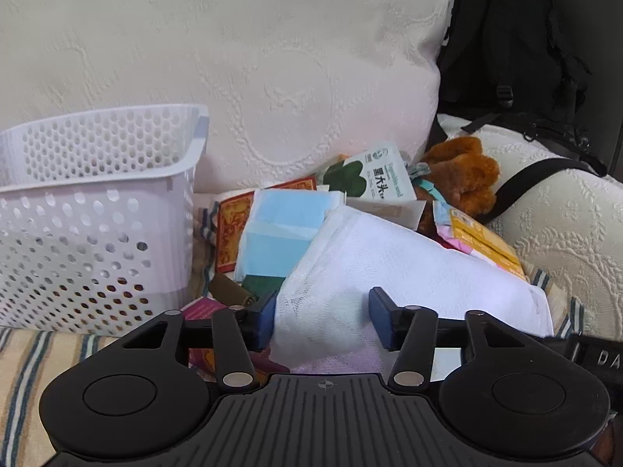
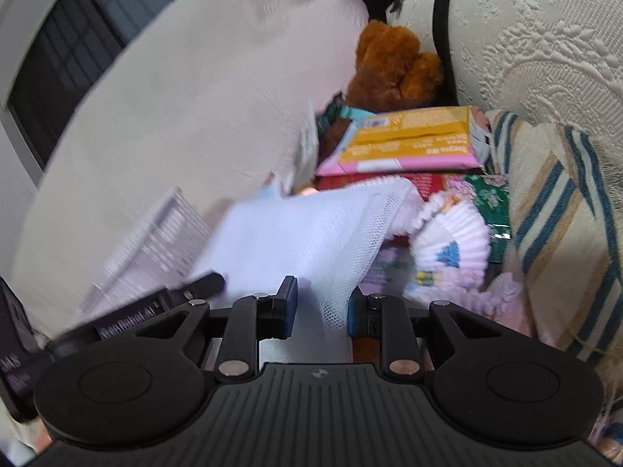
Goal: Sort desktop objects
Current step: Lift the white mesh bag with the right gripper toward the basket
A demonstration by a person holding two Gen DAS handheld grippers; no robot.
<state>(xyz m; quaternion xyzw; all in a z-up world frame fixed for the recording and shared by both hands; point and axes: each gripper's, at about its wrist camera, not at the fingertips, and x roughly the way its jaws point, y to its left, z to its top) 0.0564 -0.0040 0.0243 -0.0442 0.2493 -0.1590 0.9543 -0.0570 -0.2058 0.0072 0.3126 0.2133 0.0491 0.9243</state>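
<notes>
A white mesh bag (image 1: 389,264) lies across a heap of small items on a striped cloth. In the left wrist view my left gripper (image 1: 323,317) has both blue pads pressed against one bunched end of the bag. In the right wrist view my right gripper (image 2: 321,309) pinches another part of the same mesh bag (image 2: 311,233), so it hangs between the two tools. The white perforated basket (image 1: 97,214) stands to the left of the heap. Under and behind the bag lie a blue mask pack (image 1: 280,229), a red packet (image 1: 233,229), a clover seed packet (image 1: 370,175) and a yellow-pink packet (image 2: 405,144).
A brown teddy bear (image 1: 463,179) sits at the back of the heap against a cream quilted cushion (image 1: 233,58). A black backpack (image 1: 514,39) leans at the back right. Paper baking cups (image 2: 451,233) and a green floral packet (image 2: 490,198) lie beside a striped towel (image 2: 564,214).
</notes>
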